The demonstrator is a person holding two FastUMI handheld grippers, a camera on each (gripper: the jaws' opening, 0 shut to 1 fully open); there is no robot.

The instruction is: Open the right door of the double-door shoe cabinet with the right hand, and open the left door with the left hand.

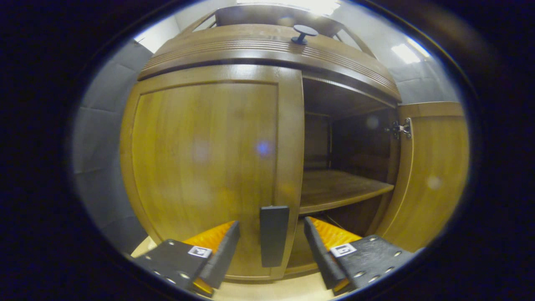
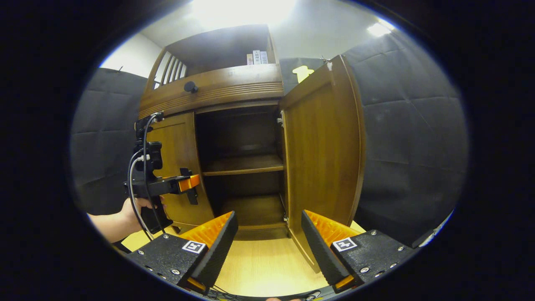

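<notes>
Two smooth wooden doors: the left door's black rectangular handle [image 1: 273,235] sits at 12 o'clock between the left hand-held gripper [image 1: 271,246]'s spread fingers, untouched; right hand-held gripper [image 2: 269,242] open, empty, right door [image 2: 324,146] swung wide.

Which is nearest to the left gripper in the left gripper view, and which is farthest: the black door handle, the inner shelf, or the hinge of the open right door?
From the left gripper:
1. Black door handle, between its open fingers, on the closed left door.
2. Inner shelf, up and right, inside the cabinet.
3. Hinge, far upper right, on the open right door.
</notes>
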